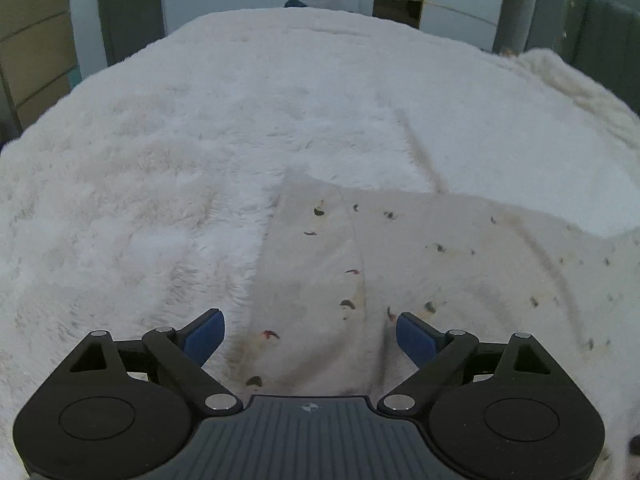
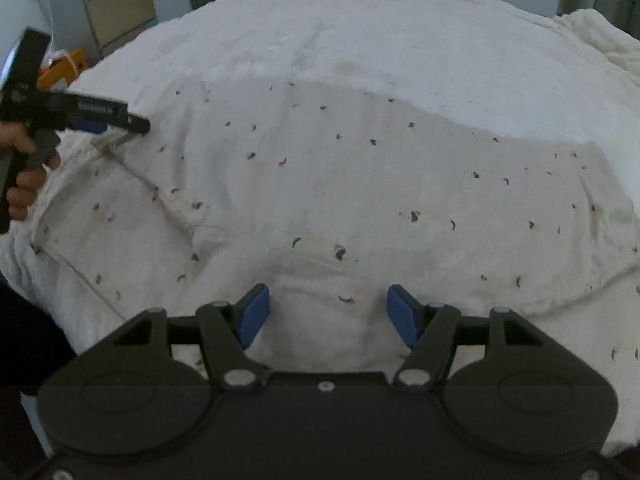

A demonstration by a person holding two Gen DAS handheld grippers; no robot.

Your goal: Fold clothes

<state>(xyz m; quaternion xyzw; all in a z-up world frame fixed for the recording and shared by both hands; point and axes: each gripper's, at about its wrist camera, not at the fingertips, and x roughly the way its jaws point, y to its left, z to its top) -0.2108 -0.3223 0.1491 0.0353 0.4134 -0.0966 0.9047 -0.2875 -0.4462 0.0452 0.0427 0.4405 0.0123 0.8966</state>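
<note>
White speckled garment (image 2: 360, 184) is spread flat on the fluffy bed cover (image 1: 160, 160); a fold is judged just laid. Left gripper (image 1: 310, 332) and right gripper (image 2: 328, 312): jaws wide apart, nothing held. A fresh edge must be gripped next.

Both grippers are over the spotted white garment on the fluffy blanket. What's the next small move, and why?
Probably lower the right gripper onto the near hem of the garment and close. Its blue fingers stand apart with nothing between them, and the left gripper is open too, so nothing is gripped for a fold yet.
</note>
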